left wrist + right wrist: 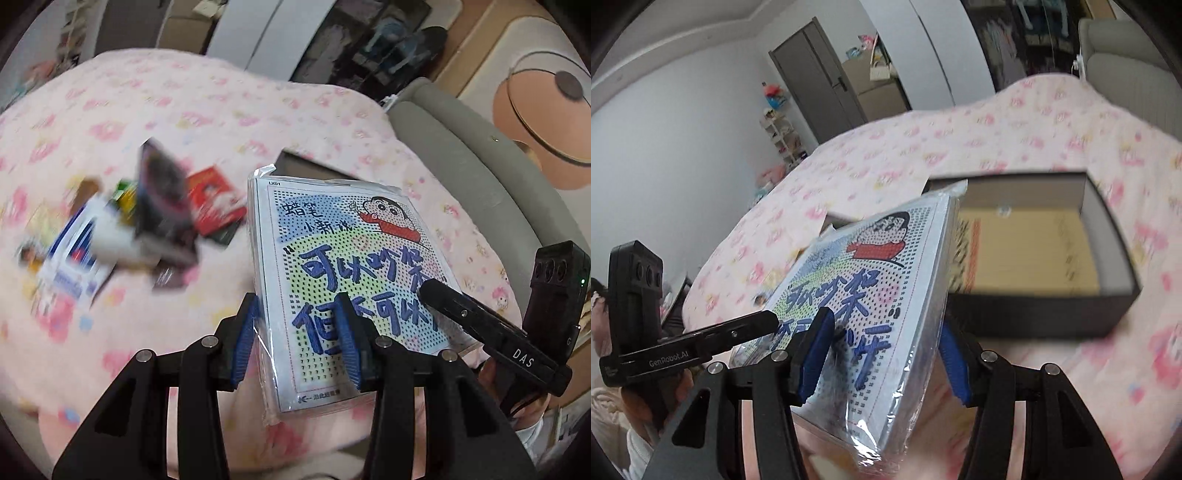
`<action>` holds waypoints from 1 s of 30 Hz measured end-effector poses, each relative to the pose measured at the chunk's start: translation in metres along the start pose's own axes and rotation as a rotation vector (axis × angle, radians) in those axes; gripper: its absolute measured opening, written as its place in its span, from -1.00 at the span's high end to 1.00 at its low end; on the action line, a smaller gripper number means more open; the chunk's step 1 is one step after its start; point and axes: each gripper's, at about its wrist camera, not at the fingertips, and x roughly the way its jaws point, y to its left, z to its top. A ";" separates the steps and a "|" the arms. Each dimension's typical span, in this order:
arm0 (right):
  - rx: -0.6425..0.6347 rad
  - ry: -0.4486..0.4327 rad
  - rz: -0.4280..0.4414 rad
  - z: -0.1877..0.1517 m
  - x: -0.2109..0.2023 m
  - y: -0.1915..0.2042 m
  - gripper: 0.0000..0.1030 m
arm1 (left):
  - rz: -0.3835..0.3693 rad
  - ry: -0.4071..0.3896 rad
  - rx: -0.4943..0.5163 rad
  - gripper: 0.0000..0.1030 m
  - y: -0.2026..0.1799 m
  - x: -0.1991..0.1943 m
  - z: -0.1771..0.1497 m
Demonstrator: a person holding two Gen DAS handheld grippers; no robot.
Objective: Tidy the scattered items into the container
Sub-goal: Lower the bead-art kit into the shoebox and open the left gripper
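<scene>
A plastic-wrapped cartoon card pack (343, 258) with blue lettering hangs above the pink bed. My left gripper (295, 341) is shut on its lower left part, one blue pad on the printed face and the other at its left edge. In the right wrist view, my right gripper (885, 360) is shut on the same pack (886, 280), which stands tilted on edge between the pads. The right gripper's black finger (443, 299) lies on the pack's face. A black open box (1108, 221) with a tan floor sits just beyond the pack.
A blurred heap of scattered items (129, 221), small boxes and cards, lies on the floral pink bedspread (221, 103) to the left. A grey padded headboard (480, 155) borders the bed on the right. A hand (635, 398) holds the left gripper.
</scene>
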 end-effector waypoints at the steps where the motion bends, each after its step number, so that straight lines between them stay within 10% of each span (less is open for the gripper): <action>1: 0.000 -0.007 -0.015 0.009 0.001 -0.009 -0.01 | 0.007 0.019 0.006 0.18 -0.005 0.014 0.007; 9: 0.018 0.108 -0.155 0.063 0.058 -0.096 -0.01 | 0.063 0.168 0.054 0.18 -0.044 0.122 0.066; 15: 0.166 0.238 -0.107 0.069 0.103 -0.157 -0.03 | 0.148 0.285 0.082 0.21 -0.062 0.180 0.084; 22: 0.025 0.437 -0.210 0.041 0.145 -0.149 -0.03 | 0.220 0.298 0.165 0.21 -0.076 0.189 0.078; 30: 0.119 0.430 -0.408 0.046 0.150 -0.158 -0.03 | 0.175 0.218 0.136 0.22 -0.076 0.169 0.073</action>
